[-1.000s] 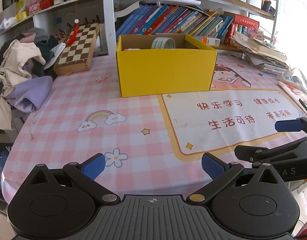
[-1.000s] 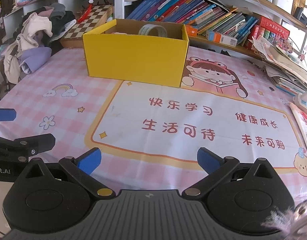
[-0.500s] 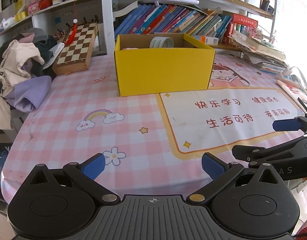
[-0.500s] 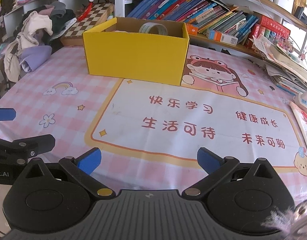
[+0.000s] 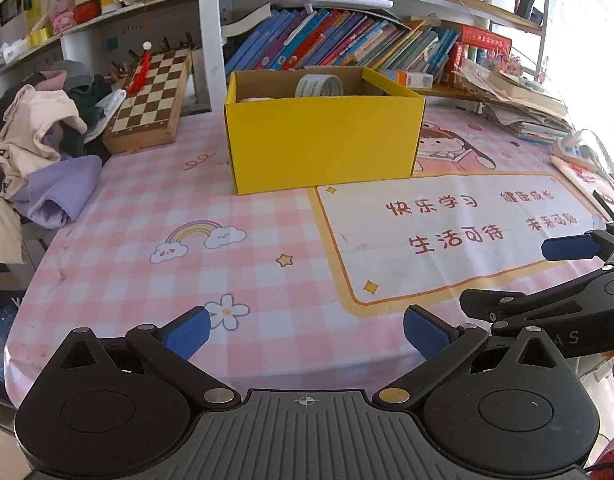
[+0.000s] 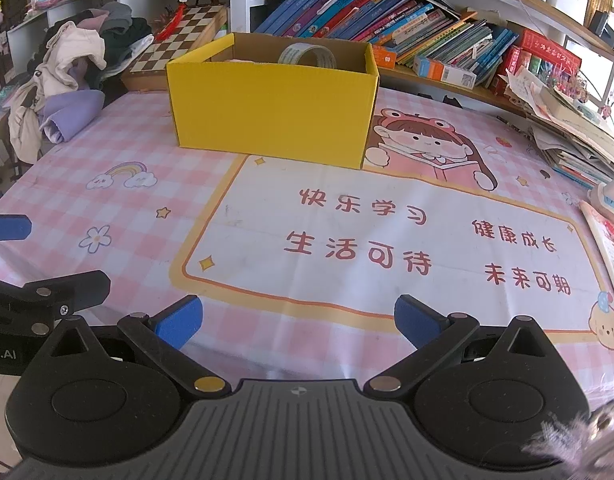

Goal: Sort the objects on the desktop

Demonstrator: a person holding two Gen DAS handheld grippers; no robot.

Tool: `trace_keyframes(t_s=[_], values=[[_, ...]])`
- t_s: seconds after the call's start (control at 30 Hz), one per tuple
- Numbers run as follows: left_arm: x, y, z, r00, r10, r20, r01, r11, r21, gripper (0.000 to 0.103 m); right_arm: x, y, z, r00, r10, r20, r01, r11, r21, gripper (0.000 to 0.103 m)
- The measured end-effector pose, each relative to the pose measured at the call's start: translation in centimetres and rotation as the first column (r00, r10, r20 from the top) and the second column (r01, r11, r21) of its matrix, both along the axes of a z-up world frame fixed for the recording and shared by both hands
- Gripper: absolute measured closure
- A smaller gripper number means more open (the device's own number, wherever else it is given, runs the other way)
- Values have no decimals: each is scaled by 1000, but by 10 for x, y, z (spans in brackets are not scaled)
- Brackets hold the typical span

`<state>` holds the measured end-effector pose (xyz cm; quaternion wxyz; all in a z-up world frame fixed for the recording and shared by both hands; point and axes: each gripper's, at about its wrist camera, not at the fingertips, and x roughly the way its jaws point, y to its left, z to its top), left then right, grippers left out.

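Note:
An open yellow cardboard box [image 5: 323, 140] stands at the back of the table on the pink checked cloth [image 5: 155, 208]; it also shows in the right wrist view [image 6: 271, 116]. A roll of clear tape [image 5: 319, 86] stands inside it [image 6: 307, 55], beside something pale pink. My left gripper [image 5: 305, 330] is open and empty above the table's near edge. My right gripper [image 6: 297, 320] is open and empty too. Each gripper shows at the side of the other's view.
A chessboard [image 5: 151, 100] leans at the back left by a heap of clothes [image 5: 39, 148]. Books fill the shelf [image 5: 347, 40] behind the box. Stacked papers [image 6: 575, 136] and a power strip [image 6: 611, 196] lie at the right.
Both views have shifted only slightly; the left gripper has drifted a little to the right. Both grippers stay open and empty.

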<state>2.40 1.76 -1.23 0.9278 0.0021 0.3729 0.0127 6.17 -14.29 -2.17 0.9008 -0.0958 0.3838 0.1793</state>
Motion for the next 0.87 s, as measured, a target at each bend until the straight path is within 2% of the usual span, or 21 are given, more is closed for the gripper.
trace_keyframes(t_s=[0.87], values=[[-4, 3, 2, 1000, -11, 26, 12, 999, -41, 0, -1, 5, 1, 1000, 12, -5, -12, 1000, -11, 0]])
